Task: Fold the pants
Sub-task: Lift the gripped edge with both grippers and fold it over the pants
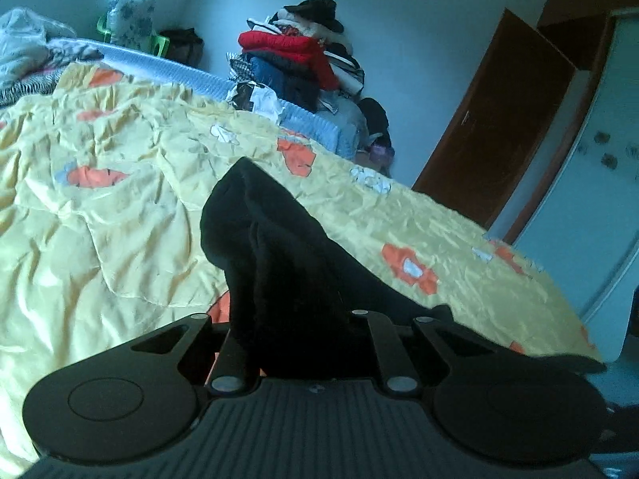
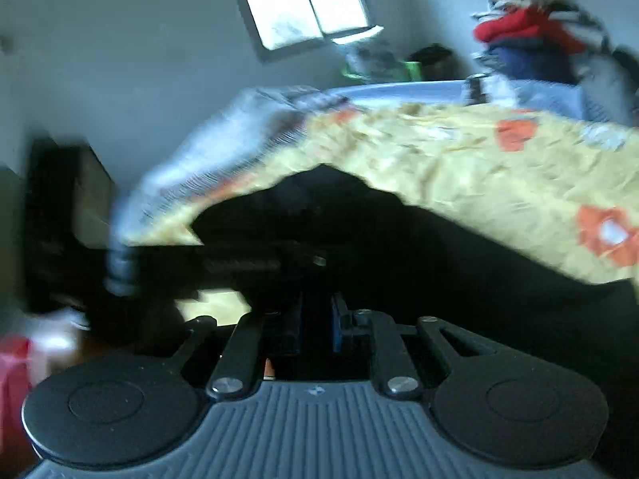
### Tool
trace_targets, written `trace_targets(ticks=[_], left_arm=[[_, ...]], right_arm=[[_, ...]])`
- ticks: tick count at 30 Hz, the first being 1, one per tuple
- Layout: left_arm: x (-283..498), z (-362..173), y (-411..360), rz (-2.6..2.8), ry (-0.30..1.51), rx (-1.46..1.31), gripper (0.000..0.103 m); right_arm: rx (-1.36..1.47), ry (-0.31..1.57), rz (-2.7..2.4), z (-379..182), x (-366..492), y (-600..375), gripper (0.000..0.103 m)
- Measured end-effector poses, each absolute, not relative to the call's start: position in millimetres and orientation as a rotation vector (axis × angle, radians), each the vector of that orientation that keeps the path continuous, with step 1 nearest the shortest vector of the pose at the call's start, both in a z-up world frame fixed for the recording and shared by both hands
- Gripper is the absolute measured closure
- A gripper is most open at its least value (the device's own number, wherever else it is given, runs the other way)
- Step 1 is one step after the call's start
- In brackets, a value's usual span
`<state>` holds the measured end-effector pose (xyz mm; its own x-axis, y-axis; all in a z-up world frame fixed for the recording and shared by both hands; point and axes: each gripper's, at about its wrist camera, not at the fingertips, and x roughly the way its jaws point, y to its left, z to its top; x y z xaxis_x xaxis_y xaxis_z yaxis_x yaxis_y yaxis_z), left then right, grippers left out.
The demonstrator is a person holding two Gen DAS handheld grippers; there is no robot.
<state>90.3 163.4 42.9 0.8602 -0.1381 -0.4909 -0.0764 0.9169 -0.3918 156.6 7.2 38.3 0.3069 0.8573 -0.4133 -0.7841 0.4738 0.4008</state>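
Note:
The black pants (image 1: 275, 239) lie on a yellow flowered quilt (image 1: 120, 207) on the bed. In the left wrist view my left gripper (image 1: 297, 319) is shut on a bunched fold of the pants, which rises in a peak and hides the fingertips. In the right wrist view, which is motion-blurred, my right gripper (image 2: 315, 319) is shut on the black pants (image 2: 399, 247) that spread ahead of it over the quilt (image 2: 479, 167). Its blue pads (image 2: 336, 327) stand close together.
A tall pile of clothes (image 1: 303, 52) stands past the bed's far side. A brown door (image 1: 499, 119) and a white wardrobe (image 1: 591, 183) are at the right. A window (image 2: 303, 0) is on the back wall. Dark furniture (image 2: 60, 215) stands left of the bed.

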Motion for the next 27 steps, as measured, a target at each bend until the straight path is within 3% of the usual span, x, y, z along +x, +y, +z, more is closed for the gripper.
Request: trace_targets(ticks=[6, 15, 27], left_arm=[[91.0, 50.2, 157.8, -0.021, 0.542, -0.464, 0.089], [66.9, 86.3, 68.3, -0.125, 0.447, -0.266, 0.089], [79.9, 84.6, -59.5, -0.334, 0.432, -0.112, 0.086]], right_arm=[[0.072, 0.61, 0.859, 33.6, 143.1, -37.7, 0.089], [0.273, 0.535, 0.867, 33.2, 136.3, -55.9, 0.089], [0.477, 0.515, 0.73, 25.2, 111.5, -191.1, 0.089]])
